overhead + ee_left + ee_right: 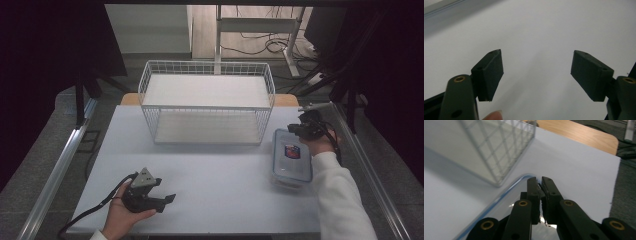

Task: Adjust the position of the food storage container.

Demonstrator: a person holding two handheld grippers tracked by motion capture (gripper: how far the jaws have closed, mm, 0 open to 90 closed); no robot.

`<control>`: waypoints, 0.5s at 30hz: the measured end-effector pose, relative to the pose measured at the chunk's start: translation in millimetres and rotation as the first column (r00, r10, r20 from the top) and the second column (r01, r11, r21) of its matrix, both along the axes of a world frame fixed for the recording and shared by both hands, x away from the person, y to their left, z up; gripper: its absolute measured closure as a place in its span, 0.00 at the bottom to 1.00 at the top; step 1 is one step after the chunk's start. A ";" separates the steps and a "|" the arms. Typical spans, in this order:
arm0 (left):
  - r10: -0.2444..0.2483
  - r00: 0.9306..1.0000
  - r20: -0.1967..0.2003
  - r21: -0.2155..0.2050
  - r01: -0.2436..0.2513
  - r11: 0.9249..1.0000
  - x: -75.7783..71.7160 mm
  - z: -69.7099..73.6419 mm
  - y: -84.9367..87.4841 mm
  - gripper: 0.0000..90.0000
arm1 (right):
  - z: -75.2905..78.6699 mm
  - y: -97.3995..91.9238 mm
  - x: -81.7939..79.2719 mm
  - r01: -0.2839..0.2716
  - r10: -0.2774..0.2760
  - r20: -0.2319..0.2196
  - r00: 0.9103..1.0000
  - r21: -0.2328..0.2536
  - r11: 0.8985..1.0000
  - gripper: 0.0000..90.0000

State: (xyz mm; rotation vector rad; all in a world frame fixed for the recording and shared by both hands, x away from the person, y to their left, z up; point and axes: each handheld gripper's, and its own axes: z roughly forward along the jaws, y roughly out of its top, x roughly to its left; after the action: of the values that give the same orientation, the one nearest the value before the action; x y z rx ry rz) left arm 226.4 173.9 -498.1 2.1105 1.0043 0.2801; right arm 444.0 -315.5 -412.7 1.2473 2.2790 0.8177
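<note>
- Wire rack (207,102), white, two shelves, sits at the far middle of the table (210,175). Both shelves look bare; nothing in it as far as I can tell.
- Risk w/ rack: it's light mesh, and the box is just beside its right front corner (496,183). Swing the box too wide or too low on the way in and it likely clips the wire and shoves the whole rack back.
- Plastic box (292,159), clear w/ blue-edged lid and a small label on top, lies flat on the table at the right, near the edge. Contents: can't tell, lid glare hides the inside.
- Risk w/ box: lid is smooth and the hold seems to be at the far rim only. Lifted from one end it'd prob. tilt, slip out, or drop off the table's right side.
- Right gripper (541,187) is at the box's far end; jaws pressed together over the lid rim (506,192). Whether they pinch the rim or just rest on it, can't tell.
- Risk: if lid isn't latched, pulling at the rim could pop the lid off, not move the box.
- Left gripper (159,192) is near the front left, jaws spread wide, nothing btw them, just bare table. Well apart from the box, so no support if it slips.
</note>
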 end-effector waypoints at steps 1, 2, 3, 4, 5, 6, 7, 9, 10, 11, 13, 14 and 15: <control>0.000 1.000 0.000 0.000 0.000 1.000 0.0 0.0 0.0 0.29 | 0.0 0.0 0.0 0.000 0.000 0.000 1.000 0.000 1.000 0.96; -0.001 1.000 -0.001 0.005 0.001 1.000 -0.1 -0.6 -0.1 0.29 | -3.5 -1.1 10.3 0.005 -0.005 0.002 1.000 -0.002 1.000 0.98; -0.001 1.000 -0.002 0.006 0.001 1.000 -0.1 -0.8 -0.1 0.29 | -5.3 -1.0 15.8 0.006 -0.006 -0.009 1.000 -0.016 1.000 0.98; 0.000 1.000 -0.003 0.008 0.000 1.000 0.0 -0.9 -0.2 0.28 | -7.1 -0.4 20.5 0.009 -0.009 -0.017 1.000 -0.026 1.000 0.98; 0.000 1.000 -0.003 0.008 0.000 1.000 0.0 -0.9 -0.1 0.28 | -8.7 0.1 25.0 0.007 -0.007 -0.023 1.000 -0.033 0.999 0.98; 0.000 1.000 -0.003 0.008 0.000 1.000 0.0 -0.9 -0.1 0.28 | -8.7 0.1 25.0 0.007 -0.007 -0.023 1.000 -0.033 0.999 0.98; 0.000 1.000 -0.003 0.008 0.000 1.000 0.1 -1.0 0.0 0.28 | -10.9 0.4 33.2 -0.003 0.001 -0.032 0.999 -0.061 0.998 0.98; 0.000 1.000 -0.003 0.010 0.000 1.000 0.3 -1.2 0.1 0.28 | -12.1 0.4 37.0 -0.001 -0.002 -0.045 0.999 -0.075 0.997 0.98; -0.002 1.000 -0.005 0.013 0.002 1.000 0.7 -1.8 0.0 0.28 | -15.3 -1.9 43.8 -0.002 -0.004 -0.064 0.998 -0.091 0.996 0.98; -0.002 1.000 -0.005 0.013 0.002 1.000 0.7 -1.8 0.0 0.28 | -17.3 -3.3 46.6 -0.003 -0.004 -0.079 0.997 -0.098 0.995 0.98; -0.006 1.000 -0.006 0.012 0.006 1.000 0.9 -2.2 -0.3 0.28 | -22.0 -5.2 50.2 -0.012 0.000 -0.107 0.994 -0.108 0.994 0.98; -0.007 1.000 -0.006 0.011 0.007 1.000 0.9 -2.3 -0.4 0.28 | -24.4 -5.4 51.1 -0.017 0.004 -0.122 0.993 -0.109 0.994 0.99; -0.007 1.000 -0.006 0.011 0.007 1.000 0.9 -2.3 -0.4 0.28 | -24.4 -5.4 51.1 -0.017 0.004 -0.122 0.993 -0.109 0.994 0.99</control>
State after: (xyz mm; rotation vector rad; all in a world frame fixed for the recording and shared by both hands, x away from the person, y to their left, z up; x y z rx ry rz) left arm 227.3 173.4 -500.4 2.1255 1.0010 0.2761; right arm 495.1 -320.9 -437.1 1.2678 2.3929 0.6264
